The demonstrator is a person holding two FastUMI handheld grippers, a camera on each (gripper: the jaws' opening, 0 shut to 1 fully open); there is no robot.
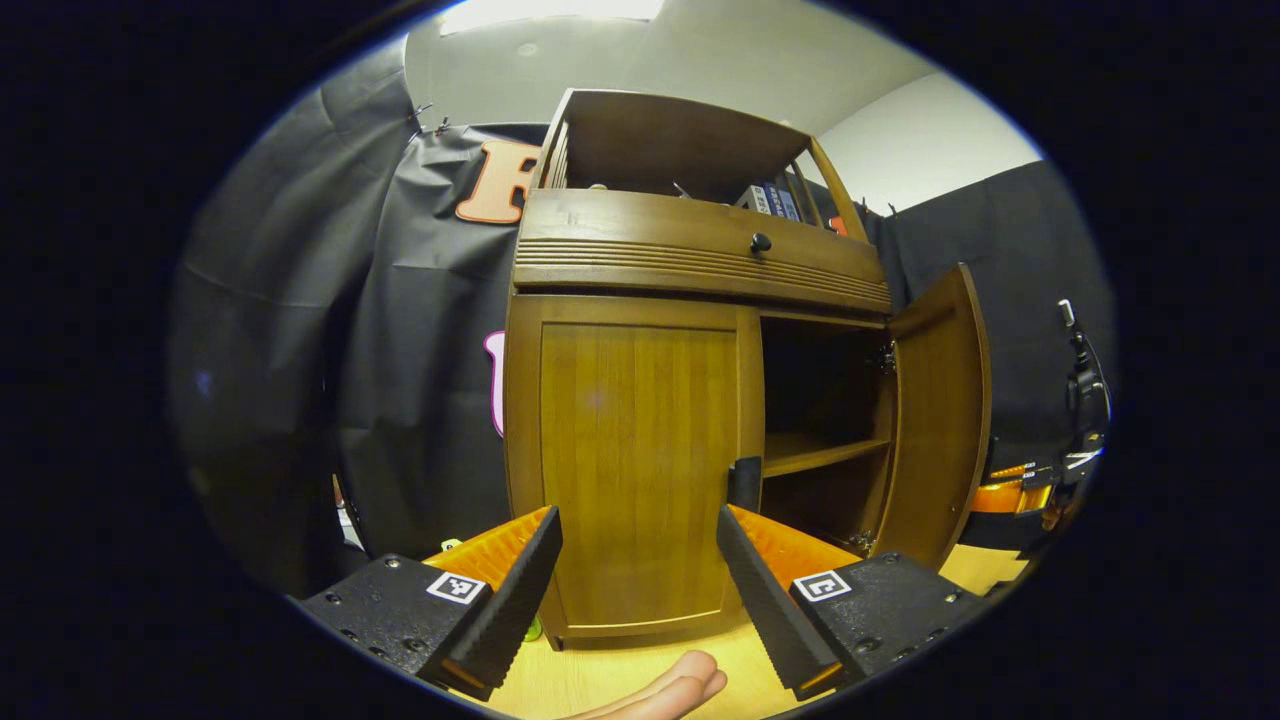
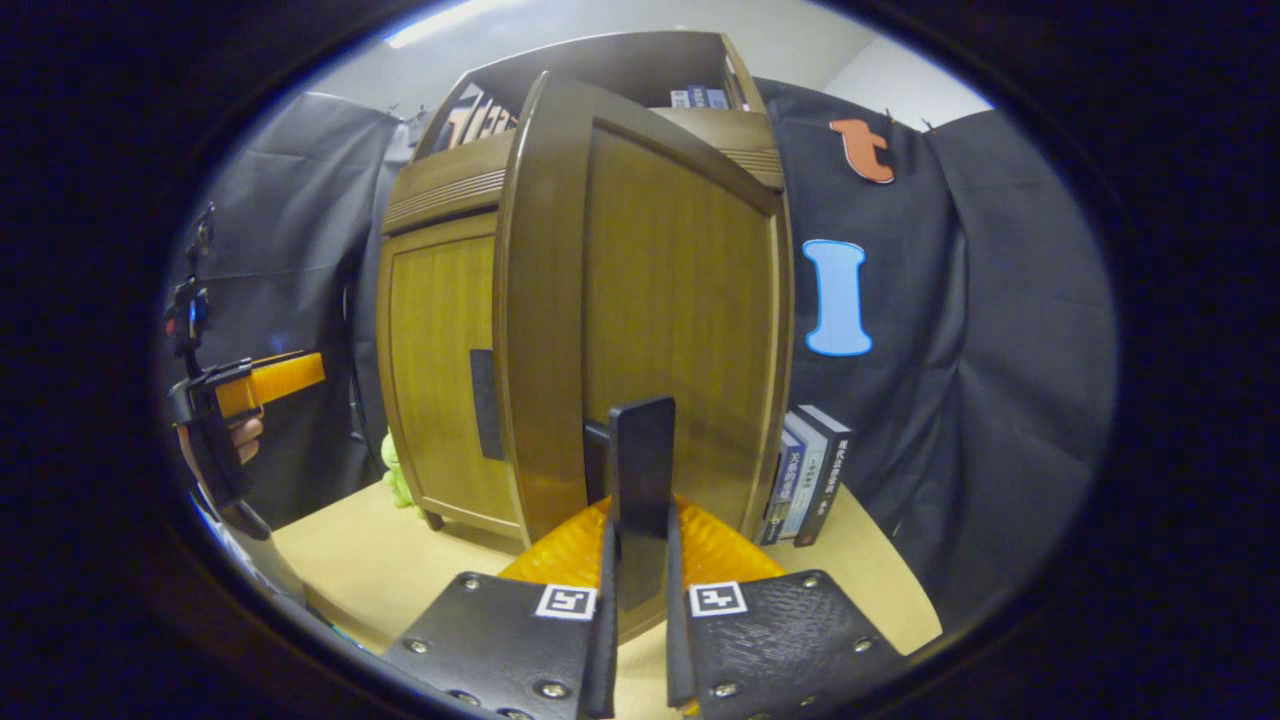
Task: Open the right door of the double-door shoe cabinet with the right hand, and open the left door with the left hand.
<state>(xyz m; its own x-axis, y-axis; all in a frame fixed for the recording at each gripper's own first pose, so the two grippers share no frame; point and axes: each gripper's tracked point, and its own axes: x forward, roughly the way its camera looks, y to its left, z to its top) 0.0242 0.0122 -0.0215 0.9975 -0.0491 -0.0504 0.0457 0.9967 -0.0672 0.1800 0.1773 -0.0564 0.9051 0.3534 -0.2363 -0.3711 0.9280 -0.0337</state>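
The wooden shoe cabinet (image 1: 700,250) stands on a table. Its left door (image 1: 635,470) is closed, with a dark flat handle (image 1: 744,483) at its inner edge. My left gripper (image 1: 638,515) is open in front of this door, the handle just beyond its right finger. The right door (image 1: 940,420) stands swung out, showing a shelf (image 1: 815,450) inside. In the right gripper view that right door (image 2: 680,320) faces me edge-on, and my right gripper (image 2: 640,535) is shut on its dark handle (image 2: 642,450). The left door (image 2: 440,380) shows behind it.
A drawer with a dark knob (image 1: 760,242) sits above the doors. Books (image 2: 810,475) lean against the cabinet's right side. A green toy (image 2: 398,470) lies by its left corner on the wooden table (image 2: 370,560). A hand (image 1: 670,690) shows below.
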